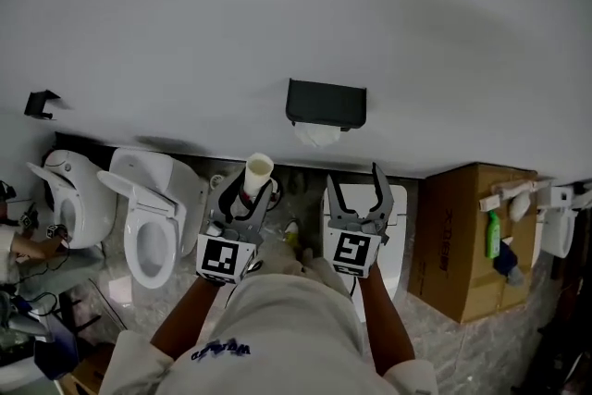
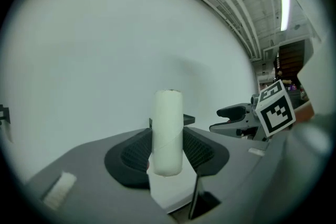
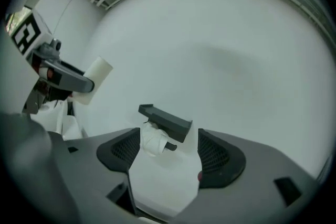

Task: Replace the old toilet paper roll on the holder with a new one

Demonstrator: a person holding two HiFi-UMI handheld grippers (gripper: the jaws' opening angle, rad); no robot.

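A black wall-mounted holder [image 1: 326, 103] carries a white paper roll [image 1: 317, 134] under its cover. My left gripper [image 1: 248, 195] is shut on a slim white roll [image 1: 257, 172] that stands upright between its pads, below and left of the holder. In the left gripper view the slim white roll [image 2: 168, 123] fills the gap of the left gripper [image 2: 167, 152], with the holder [image 2: 187, 119] just behind it. My right gripper [image 1: 354, 191] stands open and empty below the holder. In the right gripper view the holder [image 3: 165, 119] and its paper roll [image 3: 154, 140] lie ahead of the right gripper [image 3: 169, 152].
Two white toilets [image 1: 153, 217] [image 1: 74, 194] stand at the left, and a third white toilet [image 1: 400, 231] is under my right gripper. A cardboard box [image 1: 467, 240] with a green bottle [image 1: 493, 236] beside it stands at the right. A small black bracket [image 1: 39, 104] is on the wall, far left.
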